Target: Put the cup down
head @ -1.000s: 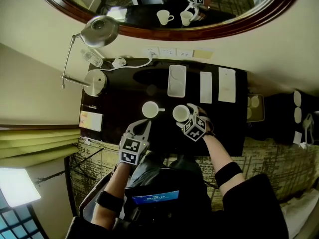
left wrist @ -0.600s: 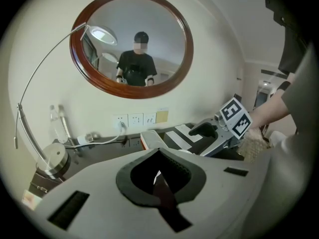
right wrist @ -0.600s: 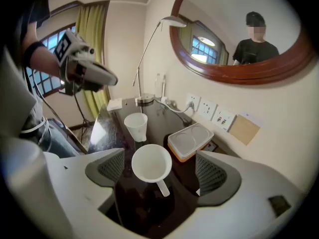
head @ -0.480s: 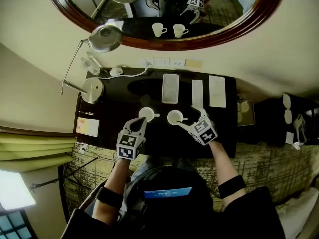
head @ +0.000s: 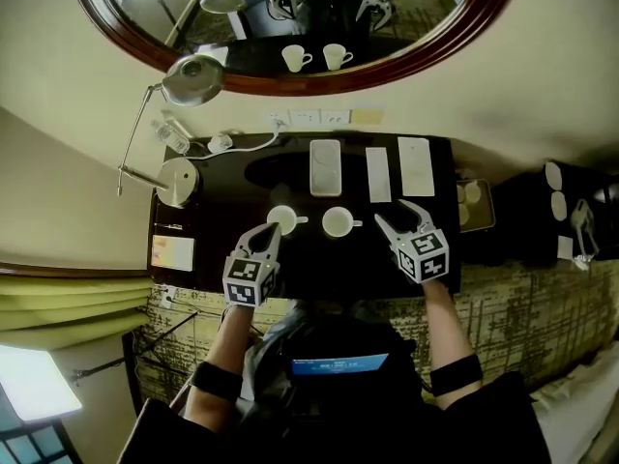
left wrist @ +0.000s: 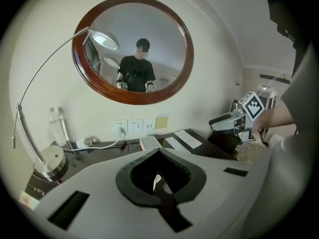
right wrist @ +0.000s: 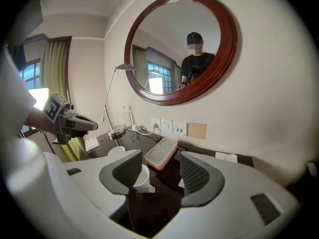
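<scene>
my left tongs (head: 270, 232) hang clenched and empty over the bench's (head: 329, 259) near edge, angled down. my right tongs (head: 398, 217) are out to the right, tilted down, jaws apart and just been narrowing, nothing between them. bare dark top separates them from the cup (head: 337, 222), upright, mouth up, handle pointing right. a second cup (head: 281, 219) stands just left. beyond lies a white tray (head: 325, 165).

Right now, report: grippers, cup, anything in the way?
Left gripper shut, empty. Right gripper open, empty, fingers just been closing, clear of the cup. Cup upright on the desk, beside a second cup. Nothing in between.
</scene>
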The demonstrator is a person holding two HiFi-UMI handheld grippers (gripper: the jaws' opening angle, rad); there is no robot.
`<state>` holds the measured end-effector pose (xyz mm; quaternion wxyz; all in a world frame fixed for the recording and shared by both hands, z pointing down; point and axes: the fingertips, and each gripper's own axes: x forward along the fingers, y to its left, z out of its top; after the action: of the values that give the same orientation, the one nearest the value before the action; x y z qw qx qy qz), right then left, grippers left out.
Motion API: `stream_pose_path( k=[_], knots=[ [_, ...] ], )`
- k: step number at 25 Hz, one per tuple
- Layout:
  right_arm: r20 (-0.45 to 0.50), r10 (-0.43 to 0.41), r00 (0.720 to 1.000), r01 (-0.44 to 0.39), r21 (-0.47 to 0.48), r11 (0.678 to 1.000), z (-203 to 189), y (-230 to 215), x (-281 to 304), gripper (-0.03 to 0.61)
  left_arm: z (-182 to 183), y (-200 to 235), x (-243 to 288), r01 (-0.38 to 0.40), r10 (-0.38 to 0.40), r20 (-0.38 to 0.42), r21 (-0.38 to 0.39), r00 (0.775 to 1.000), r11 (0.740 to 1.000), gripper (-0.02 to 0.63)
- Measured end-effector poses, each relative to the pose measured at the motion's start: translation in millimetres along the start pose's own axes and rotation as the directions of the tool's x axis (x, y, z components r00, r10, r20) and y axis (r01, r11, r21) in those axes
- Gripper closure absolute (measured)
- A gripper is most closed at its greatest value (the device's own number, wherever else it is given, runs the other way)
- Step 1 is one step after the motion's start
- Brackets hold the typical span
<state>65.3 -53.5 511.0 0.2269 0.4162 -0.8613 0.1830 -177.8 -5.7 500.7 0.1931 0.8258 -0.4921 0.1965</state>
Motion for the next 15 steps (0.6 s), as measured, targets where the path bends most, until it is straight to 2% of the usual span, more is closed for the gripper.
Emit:
stream_pose_path(
  k=[3,7,15],
  knots=[
    [0.049,-0.091,0.995,0.087,0.078,0.993,3.4,-21.9,-21.2,0.430,3.5,-0.4,0.0,-0.002,0.002,0.003,0.006,1.000,1.000,0.612],
    [0.116,-0.205,0.972,0.176,0.219,0.960,2.3,-47.4,-45.0,0.575,9.8,-3.1,-1.5,0.003,-0.003,0.022,0.017,1.000,1.000,0.612],
    [0.084,-0.206,0.975,0.179,0.251,0.951,-25.4,-48.1,-43.2,0.575,12.4,-7.2,0.0,0.014,-0.014,0.026,0.009,1.000,1.000,0.613]
  ],
)
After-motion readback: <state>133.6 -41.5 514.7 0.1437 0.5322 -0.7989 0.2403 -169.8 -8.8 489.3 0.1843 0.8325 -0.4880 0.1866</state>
